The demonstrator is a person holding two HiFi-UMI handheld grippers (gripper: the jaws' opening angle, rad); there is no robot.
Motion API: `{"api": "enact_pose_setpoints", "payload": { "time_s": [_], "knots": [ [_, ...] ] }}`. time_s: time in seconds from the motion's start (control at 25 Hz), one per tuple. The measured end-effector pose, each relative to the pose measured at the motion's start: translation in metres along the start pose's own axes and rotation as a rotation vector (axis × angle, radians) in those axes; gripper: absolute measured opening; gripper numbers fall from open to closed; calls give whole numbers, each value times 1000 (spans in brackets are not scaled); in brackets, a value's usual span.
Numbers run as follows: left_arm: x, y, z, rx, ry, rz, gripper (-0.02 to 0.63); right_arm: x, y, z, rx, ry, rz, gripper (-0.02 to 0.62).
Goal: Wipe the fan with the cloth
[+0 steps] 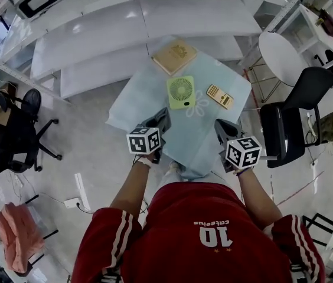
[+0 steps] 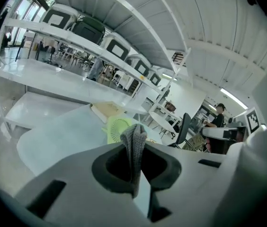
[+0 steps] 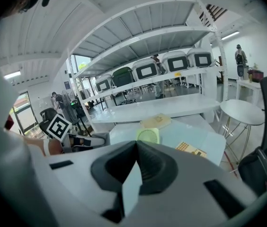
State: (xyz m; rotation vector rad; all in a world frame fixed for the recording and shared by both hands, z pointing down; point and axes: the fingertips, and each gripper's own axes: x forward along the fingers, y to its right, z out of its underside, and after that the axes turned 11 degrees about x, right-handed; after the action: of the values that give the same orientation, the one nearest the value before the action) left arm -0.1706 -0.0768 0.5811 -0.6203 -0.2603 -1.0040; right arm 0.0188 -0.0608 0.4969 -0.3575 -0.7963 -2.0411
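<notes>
Cloth (image 2: 134,145), grey and folded, is pinched between the closed jaws of my left gripper (image 1: 159,122), which is held over the near edge of the counter (image 1: 132,93). My right gripper (image 3: 136,145) has its jaws pressed together with nothing between them. The fan (image 1: 180,92), green and square-cased, lies grille up at the centre of the counter, ahead of both grippers and apart from them. A flat tan box (image 1: 174,56) sits just behind the fan; its contents cannot be seen. A yellow calculator (image 1: 219,96) lies just right of the fan. Shelves (image 3: 171,105) behind the counter carry white units with dark fronts (image 3: 146,71)
</notes>
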Motion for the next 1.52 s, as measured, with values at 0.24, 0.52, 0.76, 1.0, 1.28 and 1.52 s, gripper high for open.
{"api": "enact_pose_setpoints", "payload": {
  "time_s": [0.24,0.52,0.76,1.0,1.28,1.52],
  "knots": [
    [-34,28,-37,76,37,18,28,-24,-7,-9,-4,54,-2,5],
    [-79,52,-93,213,136,12,28,-52,-7,-30,28,124,-9,5],
    [-115,75,-136,277,244,1,28,-80,-8,-72,12,225,-12,5],
    [-150,110,-173,331,341,34,28,-110,-29,-106,-13,279,-41,5],
    [-172,119,-178,310,401,62,28,-119,-53,-119,-36,302,-69,5],
    [-190,109,-183,306,446,12,28,-126,-75,-125,-104,294,-92,5]
  ]
}}
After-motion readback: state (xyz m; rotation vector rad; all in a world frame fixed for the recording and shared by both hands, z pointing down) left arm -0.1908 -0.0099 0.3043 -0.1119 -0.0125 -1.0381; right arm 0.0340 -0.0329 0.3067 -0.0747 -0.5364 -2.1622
